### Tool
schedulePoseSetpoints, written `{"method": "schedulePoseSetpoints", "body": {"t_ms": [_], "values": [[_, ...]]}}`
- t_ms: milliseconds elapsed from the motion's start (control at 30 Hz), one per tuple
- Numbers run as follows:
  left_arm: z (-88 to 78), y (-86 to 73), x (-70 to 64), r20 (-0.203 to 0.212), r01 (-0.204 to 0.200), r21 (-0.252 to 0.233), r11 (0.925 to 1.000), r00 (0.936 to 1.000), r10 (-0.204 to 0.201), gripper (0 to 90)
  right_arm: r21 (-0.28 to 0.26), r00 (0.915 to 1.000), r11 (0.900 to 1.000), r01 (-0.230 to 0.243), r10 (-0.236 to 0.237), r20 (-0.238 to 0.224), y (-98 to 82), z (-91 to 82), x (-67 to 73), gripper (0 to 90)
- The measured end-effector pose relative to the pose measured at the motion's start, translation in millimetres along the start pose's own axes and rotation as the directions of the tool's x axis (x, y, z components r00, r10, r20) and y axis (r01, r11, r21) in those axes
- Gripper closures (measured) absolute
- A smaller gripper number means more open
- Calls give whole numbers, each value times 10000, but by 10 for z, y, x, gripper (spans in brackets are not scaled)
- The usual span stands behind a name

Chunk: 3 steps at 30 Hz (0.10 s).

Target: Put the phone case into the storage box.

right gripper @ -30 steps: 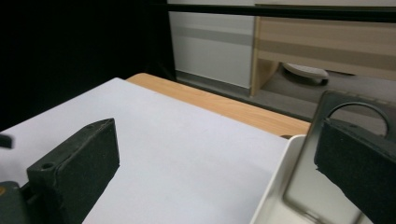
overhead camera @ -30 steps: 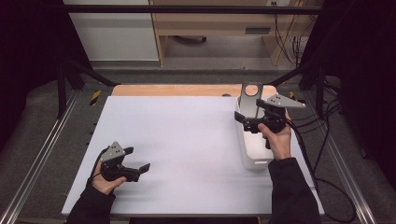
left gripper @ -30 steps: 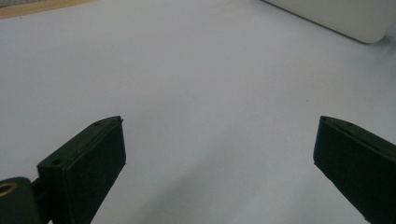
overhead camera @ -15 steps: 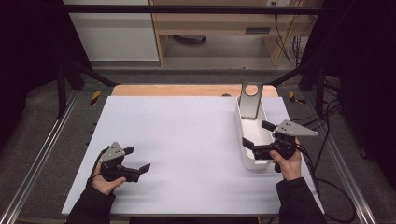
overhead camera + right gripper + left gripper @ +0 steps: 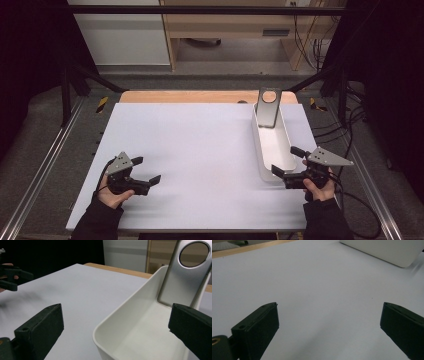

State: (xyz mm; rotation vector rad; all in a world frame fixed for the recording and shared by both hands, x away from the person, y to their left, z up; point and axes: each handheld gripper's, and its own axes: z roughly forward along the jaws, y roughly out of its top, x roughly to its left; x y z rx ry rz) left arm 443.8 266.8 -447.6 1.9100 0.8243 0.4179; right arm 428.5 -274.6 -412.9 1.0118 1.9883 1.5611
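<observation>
The white desk stands in a dark room, with a pale cabinet and a wooden shelf behind it. The right tool is held with its jaws spread wide and empty, just at the near end of the long white tray; at the tray's far end, straight ahead of this tool, a grey metal plate with a round hole leans upright. The left tool rests low over the bare desk, well apart from the tray, and its jaws are also spread with nothing between them.

Lab test rig: aluminium frame rails, black curtains, loose cables.
</observation>
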Motion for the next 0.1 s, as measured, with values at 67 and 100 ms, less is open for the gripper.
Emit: {"method": "schedulePoseSetpoints", "body": {"t_ms": [67,100], "values": [[-6,2,2,22,-4,-35,10000,10000,4,14,-45,10000,10000,-49,49,82,-29,-40,-18,2],[-7,2,1,9,-10,-34,10000,10000,11,14,-68,9999,10000,-68,69,102,-40,-55,-25,2]]}}
